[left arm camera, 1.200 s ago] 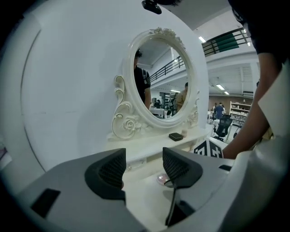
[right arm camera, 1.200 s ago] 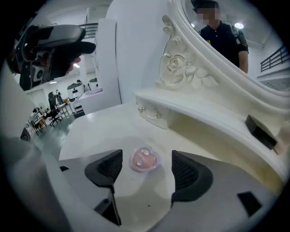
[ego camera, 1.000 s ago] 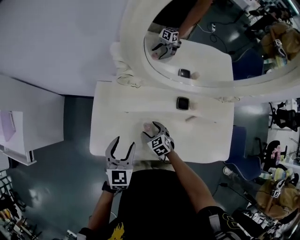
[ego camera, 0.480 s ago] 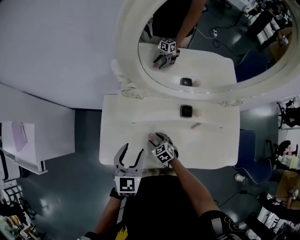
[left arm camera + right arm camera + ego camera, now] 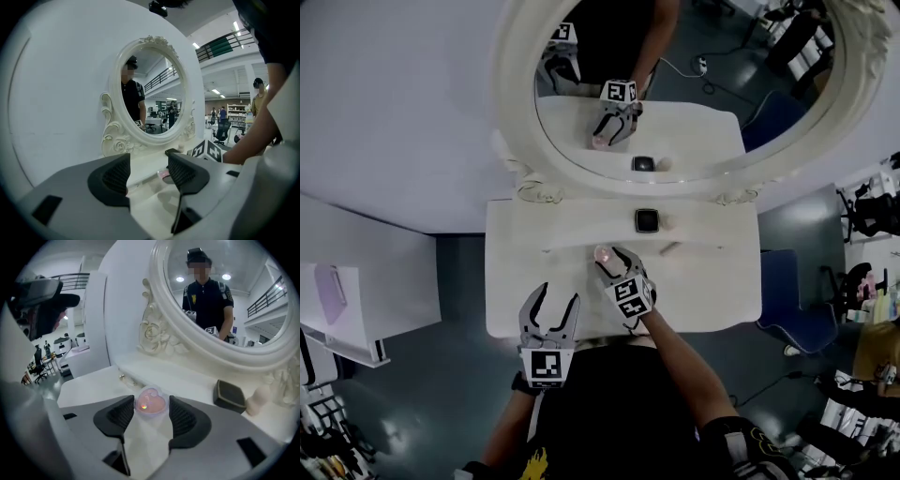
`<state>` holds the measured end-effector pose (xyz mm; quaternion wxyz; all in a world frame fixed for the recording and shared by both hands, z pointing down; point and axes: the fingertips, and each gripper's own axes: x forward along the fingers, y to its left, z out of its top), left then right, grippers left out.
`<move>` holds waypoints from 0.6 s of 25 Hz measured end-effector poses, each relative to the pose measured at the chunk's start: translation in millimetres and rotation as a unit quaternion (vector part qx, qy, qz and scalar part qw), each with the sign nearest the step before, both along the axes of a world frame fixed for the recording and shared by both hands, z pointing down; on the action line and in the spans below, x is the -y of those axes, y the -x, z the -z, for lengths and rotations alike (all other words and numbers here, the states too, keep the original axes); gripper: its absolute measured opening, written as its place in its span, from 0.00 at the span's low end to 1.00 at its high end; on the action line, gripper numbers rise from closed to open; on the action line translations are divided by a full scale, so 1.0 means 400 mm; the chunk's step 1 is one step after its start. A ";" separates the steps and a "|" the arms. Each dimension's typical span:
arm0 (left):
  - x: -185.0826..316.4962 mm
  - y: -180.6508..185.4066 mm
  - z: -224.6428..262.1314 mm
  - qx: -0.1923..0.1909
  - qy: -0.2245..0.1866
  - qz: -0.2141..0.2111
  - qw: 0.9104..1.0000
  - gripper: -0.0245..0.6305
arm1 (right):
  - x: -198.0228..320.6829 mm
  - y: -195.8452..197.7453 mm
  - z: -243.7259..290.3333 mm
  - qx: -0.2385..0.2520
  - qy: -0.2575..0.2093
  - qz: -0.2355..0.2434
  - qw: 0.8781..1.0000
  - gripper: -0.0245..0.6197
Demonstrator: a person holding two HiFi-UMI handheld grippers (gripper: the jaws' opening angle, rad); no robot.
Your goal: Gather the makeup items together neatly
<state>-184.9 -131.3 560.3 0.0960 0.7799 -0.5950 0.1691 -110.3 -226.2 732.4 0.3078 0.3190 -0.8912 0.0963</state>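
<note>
With my right gripper just closed on the heart case, left gripper apart, I judged it needed carrying to the compact ahead.

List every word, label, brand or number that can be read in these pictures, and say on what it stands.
Readable text: none in any view.
Heart-shaped pink case: faint mark on the lid, too blurred to read.
Marker cubes: black-and-white square patterns, no letters.
Black shirt: yellow print at the picture's edge, cut off, unreadable.
Black compact: no print shows.
</note>
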 end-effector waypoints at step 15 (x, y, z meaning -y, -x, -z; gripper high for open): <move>0.002 -0.036 -0.003 0.002 0.002 -0.014 1.000 0.42 | 0.223 -0.062 0.058 -0.093 -0.025 0.020 0.995 0.43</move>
